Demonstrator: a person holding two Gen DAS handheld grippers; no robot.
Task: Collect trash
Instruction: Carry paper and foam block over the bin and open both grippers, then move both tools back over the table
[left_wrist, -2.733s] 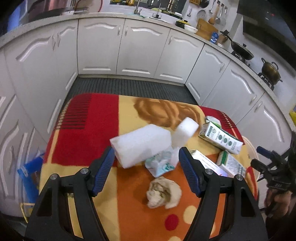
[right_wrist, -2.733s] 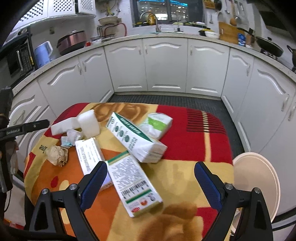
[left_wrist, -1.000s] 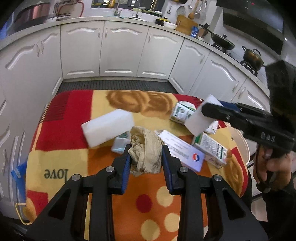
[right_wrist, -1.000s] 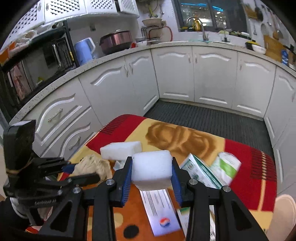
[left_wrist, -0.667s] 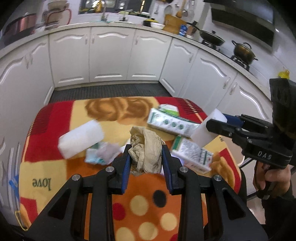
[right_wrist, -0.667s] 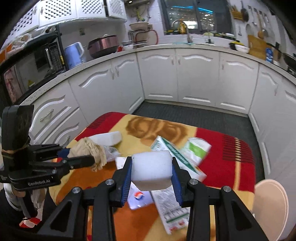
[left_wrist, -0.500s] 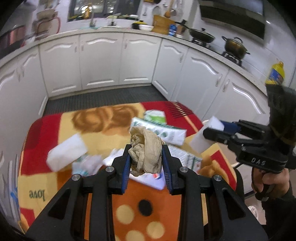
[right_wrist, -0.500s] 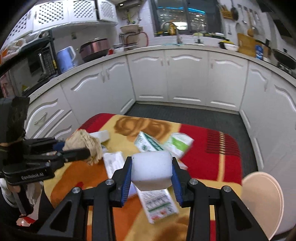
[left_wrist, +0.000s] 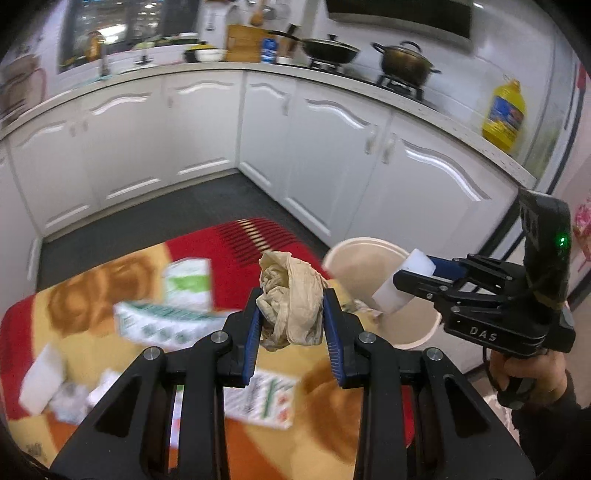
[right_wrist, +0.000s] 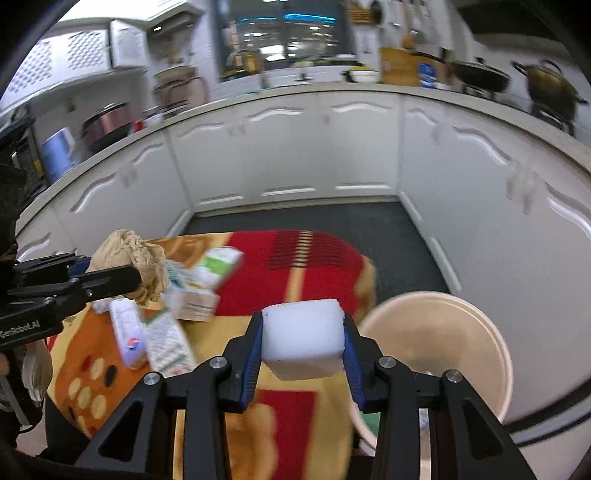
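Observation:
My left gripper (left_wrist: 293, 325) is shut on a crumpled beige paper wad (left_wrist: 291, 302), held above the blanket-covered table's right side; the wad also shows in the right wrist view (right_wrist: 136, 264). My right gripper (right_wrist: 303, 345) is shut on a white foam block (right_wrist: 301, 339), held above the table edge next to the round cream bin (right_wrist: 443, 343). In the left wrist view the right gripper (left_wrist: 413, 280) holds the foam block (left_wrist: 400, 280) over the bin (left_wrist: 365, 258).
Several cartons (left_wrist: 166, 321) and a second white foam piece (left_wrist: 38, 376) lie on the red, yellow and orange blanket (left_wrist: 328, 413). White kitchen cabinets (right_wrist: 295, 155) curve around a dark floor (right_wrist: 295, 218). Pots (left_wrist: 402, 62) sit on the counter.
Both grippers closed on their items, lifted them from the table and swung right toward the bin. The bin has come into view of both cameras.

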